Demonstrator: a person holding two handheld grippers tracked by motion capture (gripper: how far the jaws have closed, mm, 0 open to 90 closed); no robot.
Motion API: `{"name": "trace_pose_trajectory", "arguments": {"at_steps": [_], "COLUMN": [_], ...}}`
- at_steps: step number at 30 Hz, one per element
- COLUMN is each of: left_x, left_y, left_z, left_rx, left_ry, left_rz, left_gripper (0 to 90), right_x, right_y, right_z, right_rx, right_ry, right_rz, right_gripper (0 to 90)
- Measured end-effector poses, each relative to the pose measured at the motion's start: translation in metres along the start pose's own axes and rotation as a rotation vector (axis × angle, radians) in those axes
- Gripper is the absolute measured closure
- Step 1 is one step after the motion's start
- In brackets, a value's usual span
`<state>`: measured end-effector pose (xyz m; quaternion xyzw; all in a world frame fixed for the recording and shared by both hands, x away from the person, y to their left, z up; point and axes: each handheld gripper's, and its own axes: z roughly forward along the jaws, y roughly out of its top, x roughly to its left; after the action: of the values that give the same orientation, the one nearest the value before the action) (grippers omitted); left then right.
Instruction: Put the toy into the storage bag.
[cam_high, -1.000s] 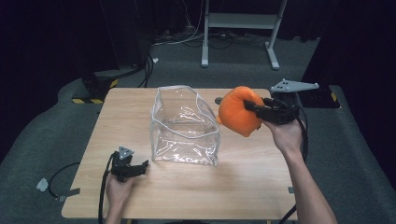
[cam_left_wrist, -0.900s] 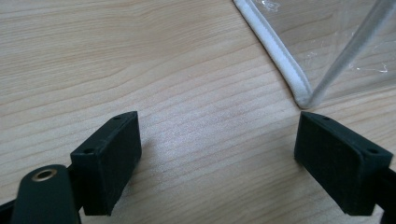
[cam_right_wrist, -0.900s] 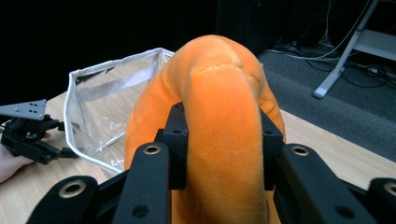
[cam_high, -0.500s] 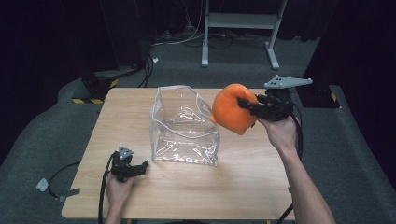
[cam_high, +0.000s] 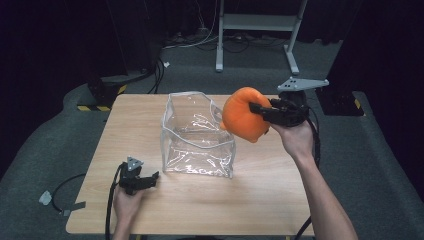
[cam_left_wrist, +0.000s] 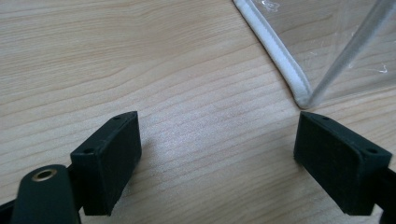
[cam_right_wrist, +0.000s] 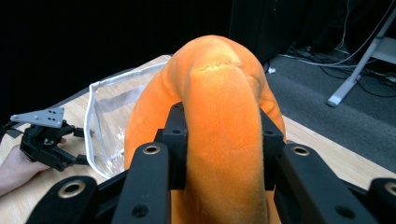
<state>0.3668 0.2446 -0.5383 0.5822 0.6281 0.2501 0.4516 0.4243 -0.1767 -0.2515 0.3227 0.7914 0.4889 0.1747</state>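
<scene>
Now the right gripper (cam_high: 257, 108) clamps an orange plush toy (cam_high: 243, 120) above the right rim of the clear bag (cam_high: 197, 150); the left gripper (cam_high: 150, 179) rests spread wide on the table (cam_high: 280, 200)

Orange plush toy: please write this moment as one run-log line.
right hand-held gripper: shut on orange plush toy | toy: above clear bag | left hand-held gripper: open, on table
</scene>
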Motion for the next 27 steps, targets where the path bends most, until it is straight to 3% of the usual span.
{"name": "trace_pose_trajectory", "arguments": {"at_steps": [27], "left_x": [0.001], "left_y": [0.000], "left_z": [-0.001], "left_rx": [0.014], "left_ry": [0.000], "left_rz": [0.015], "left_gripper": [15.0], "right_x": [0.015], "right_y": [0.016], "right_z": [0.019], "right_rx": [-0.001], "right_ry": [0.043], "right_rz": [-0.019], "right_gripper": [66.2]}}
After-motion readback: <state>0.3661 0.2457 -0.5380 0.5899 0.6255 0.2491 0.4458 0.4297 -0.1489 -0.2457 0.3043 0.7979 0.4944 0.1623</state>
